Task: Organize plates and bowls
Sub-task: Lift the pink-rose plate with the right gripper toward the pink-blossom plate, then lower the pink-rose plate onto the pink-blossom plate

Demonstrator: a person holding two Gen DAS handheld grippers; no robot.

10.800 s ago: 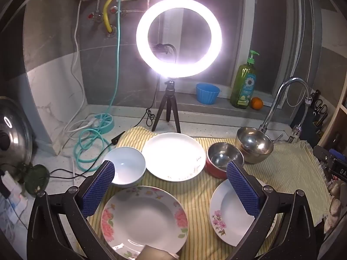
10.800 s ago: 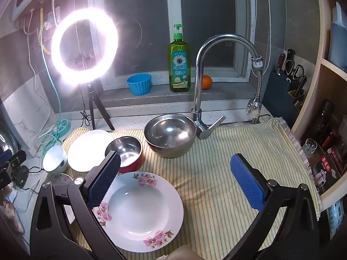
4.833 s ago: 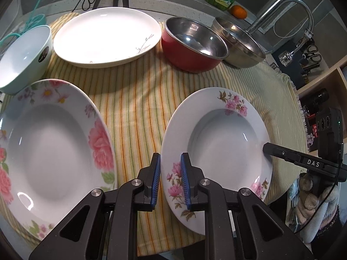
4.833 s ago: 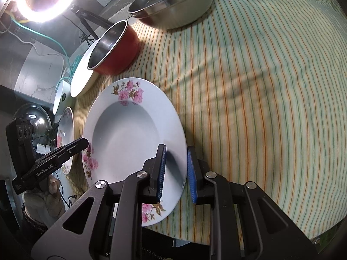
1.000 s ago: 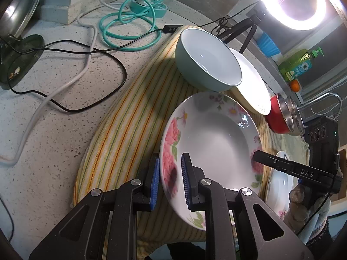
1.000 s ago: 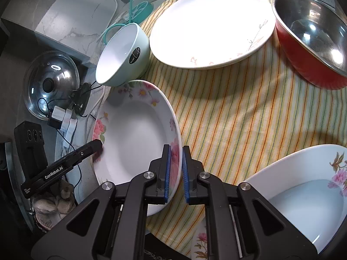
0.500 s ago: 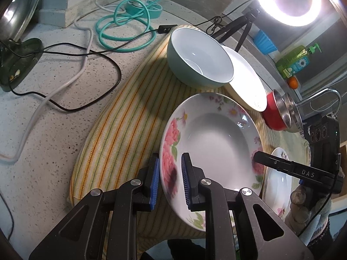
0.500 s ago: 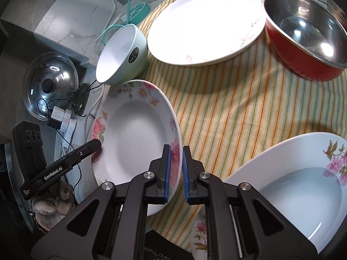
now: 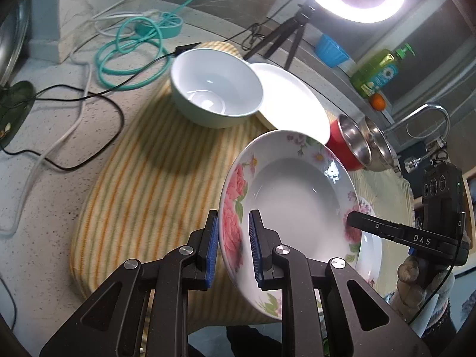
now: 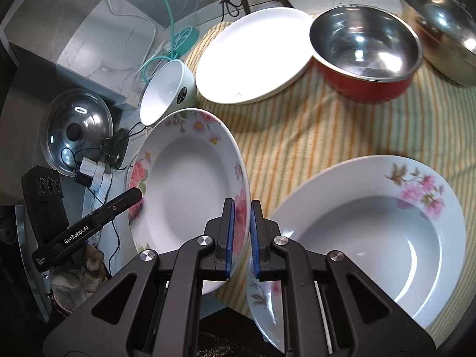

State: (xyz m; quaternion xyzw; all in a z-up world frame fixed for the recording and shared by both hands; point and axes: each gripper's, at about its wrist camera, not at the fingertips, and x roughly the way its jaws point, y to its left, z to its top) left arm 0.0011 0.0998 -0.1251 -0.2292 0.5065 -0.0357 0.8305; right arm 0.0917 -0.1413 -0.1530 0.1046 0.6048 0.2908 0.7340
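1. Left wrist view: the left gripper [image 9: 232, 242] is clenched on the near rim of the rose plate [image 9: 297, 205], its blue fingers [image 9: 211, 245] pressing either side of the big pink rose. A second ago the plate lay nearly flat on the striped cloth [image 9: 154, 178]; now it is tilted, its far edge raised over the cloth and overlapping the plain white plate [image 9: 291, 101] behind it. The pale green bowl [image 9: 217, 89] stands beyond the rose plate, more of its inside showing than half a second ago. The red bowl [image 9: 345, 145] and the steel bowl [image 9: 379, 145] stand past the rose plate's far-right rim. The right gripper [image 9: 357, 220] grasps that plate's opposite edge, and a second floral plate [image 9: 369, 238] peeks out beneath it.

2. Right wrist view: the right gripper [image 10: 241, 232] is clenched on the rose plate's [image 10: 184, 190] rim, as it was a second ago. The plate now hangs clear of the striped cloth [image 10: 297, 128], partly over the counter [image 10: 89, 47] edge, with the left gripper [image 10: 131, 196] grasping its far side. The second floral plate [image 10: 366, 220], just beside the rose plate, fills far more of the view than before. The pale green bowl [image 10: 168, 92], plain white plate [image 10: 253, 53] and red bowl [image 10: 366, 56] lie beyond the rose plate.
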